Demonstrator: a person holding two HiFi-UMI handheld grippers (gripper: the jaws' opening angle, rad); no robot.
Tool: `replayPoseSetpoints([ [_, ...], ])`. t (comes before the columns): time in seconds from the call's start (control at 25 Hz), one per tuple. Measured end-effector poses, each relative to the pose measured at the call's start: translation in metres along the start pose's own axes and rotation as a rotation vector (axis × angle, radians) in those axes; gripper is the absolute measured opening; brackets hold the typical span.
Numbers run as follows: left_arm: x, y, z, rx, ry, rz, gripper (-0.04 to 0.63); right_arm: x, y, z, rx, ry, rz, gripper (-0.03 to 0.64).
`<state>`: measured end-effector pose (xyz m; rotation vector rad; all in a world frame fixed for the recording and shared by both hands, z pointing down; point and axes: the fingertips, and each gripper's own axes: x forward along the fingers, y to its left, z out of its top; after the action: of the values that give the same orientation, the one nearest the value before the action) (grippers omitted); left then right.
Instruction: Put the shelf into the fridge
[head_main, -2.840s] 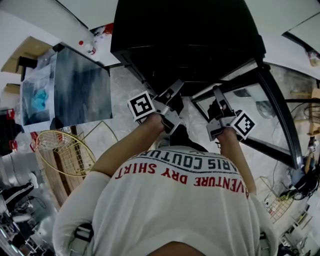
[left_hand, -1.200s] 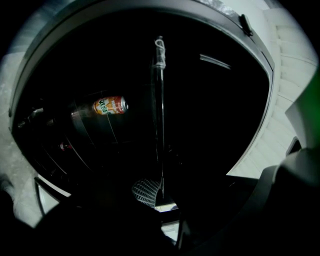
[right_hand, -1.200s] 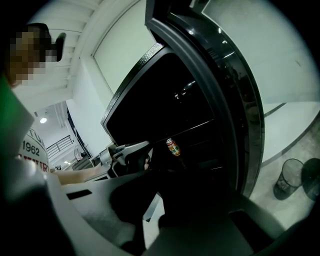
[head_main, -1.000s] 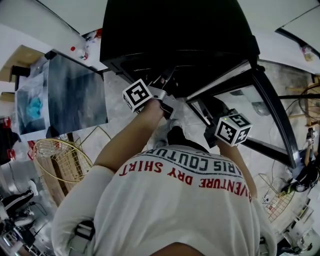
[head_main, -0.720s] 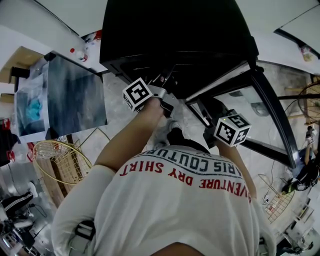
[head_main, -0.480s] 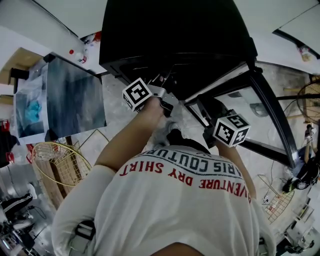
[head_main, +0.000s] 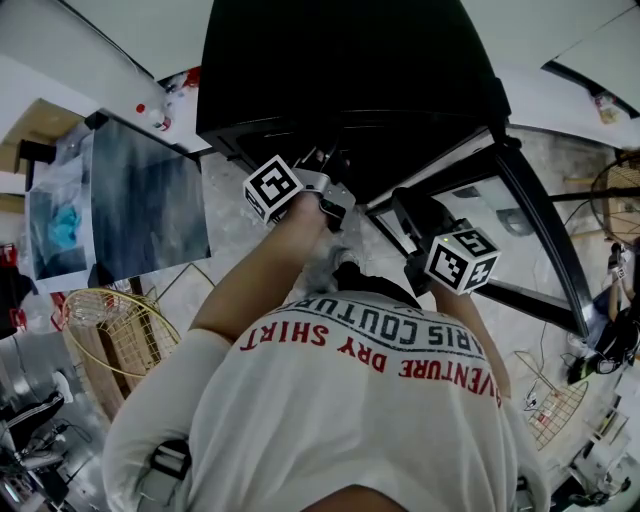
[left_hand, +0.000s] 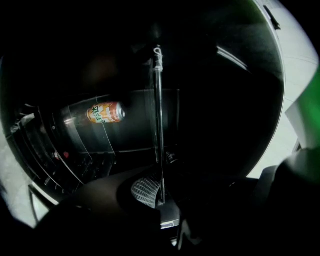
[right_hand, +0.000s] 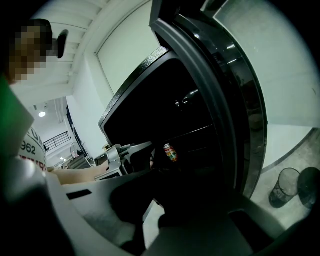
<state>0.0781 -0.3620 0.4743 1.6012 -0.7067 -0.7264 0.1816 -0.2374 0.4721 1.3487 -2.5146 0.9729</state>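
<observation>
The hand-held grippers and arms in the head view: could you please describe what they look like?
The left hand-held gripper and the right hand-held gripper each have a silver-grey body, black jaws and a white cube with black square markers. The person wears a white short-sleeved T-shirt with red and dark lettering.

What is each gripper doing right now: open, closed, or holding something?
Left gripper: closed on the thin edge of the shelf.
Right gripper: cannot be told; the space between its jaws is too dark.
</observation>
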Motion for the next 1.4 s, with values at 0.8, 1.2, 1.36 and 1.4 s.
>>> replayPoseSetpoints([
  [0.8, -0.037, -0.006, -0.032, 0.163, 0.157, 0.035, 0.123, -0.015, 0.009, 0.004, 0.032, -0.043, 0.0, 0.025],
  [1.2, -0.105, -0.066, -0.057, 0.647, 0.419, 0.029, 0.106, -0.038, 0.07, 0.031, -0.1, -0.117, 0.076, 0.025],
  [1.36, -0.127, -0.103, -0.068, 0.846, 0.479, 0.001, 0.075, -0.056, 0.108, 0.044, -0.174, -0.15, 0.144, 0.025],
  [1.4, -0.133, -0.112, -0.07, 0.893, 0.493, -0.006, 0.069, -0.06, 0.118, 0.045, -0.185, -0.157, 0.161, 0.025],
])
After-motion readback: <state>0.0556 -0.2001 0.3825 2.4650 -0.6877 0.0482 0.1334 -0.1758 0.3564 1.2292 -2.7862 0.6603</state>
